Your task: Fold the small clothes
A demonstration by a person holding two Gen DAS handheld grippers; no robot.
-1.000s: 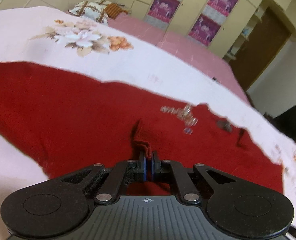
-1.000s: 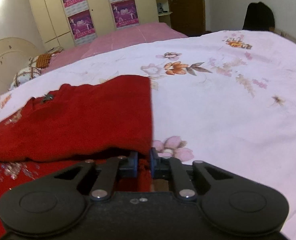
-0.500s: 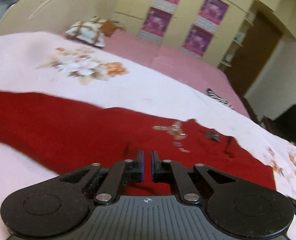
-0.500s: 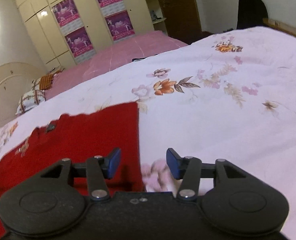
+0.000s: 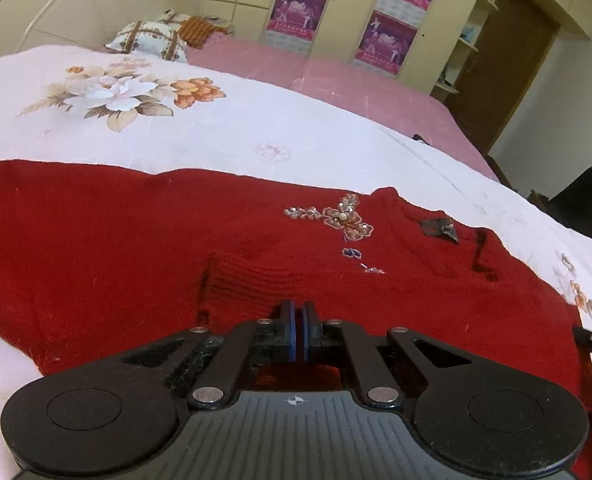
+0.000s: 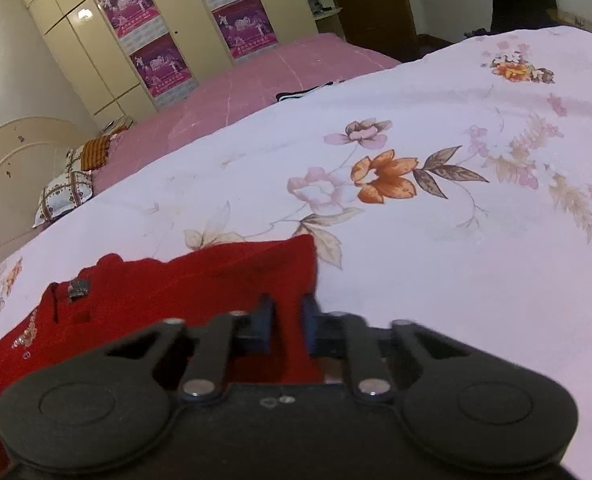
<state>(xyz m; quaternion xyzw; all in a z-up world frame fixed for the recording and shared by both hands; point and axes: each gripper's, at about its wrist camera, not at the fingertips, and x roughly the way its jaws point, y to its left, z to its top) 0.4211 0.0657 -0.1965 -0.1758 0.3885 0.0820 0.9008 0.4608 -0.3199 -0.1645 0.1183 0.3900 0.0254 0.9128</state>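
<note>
A red knit sweater with a beaded flower near the neckline lies flat on a floral bedsheet. A ribbed cuff lies folded onto its body. My left gripper is shut and holds nothing, just above the sweater behind that cuff. In the right wrist view the sweater fills the lower left. My right gripper is narrowly open, its jaws astride the sweater's right edge, blurred by motion.
A pink sheet covers the far part of the bed, with patterned pillows at the headboard. Wardrobes with purple posters and a brown door stand behind. A dark striped item lies on the bed.
My left gripper let go of the pinched cuff, which now lies flat, and closed empty. My right gripper opened wide, then narrowed again over the sweater's right edge.
</note>
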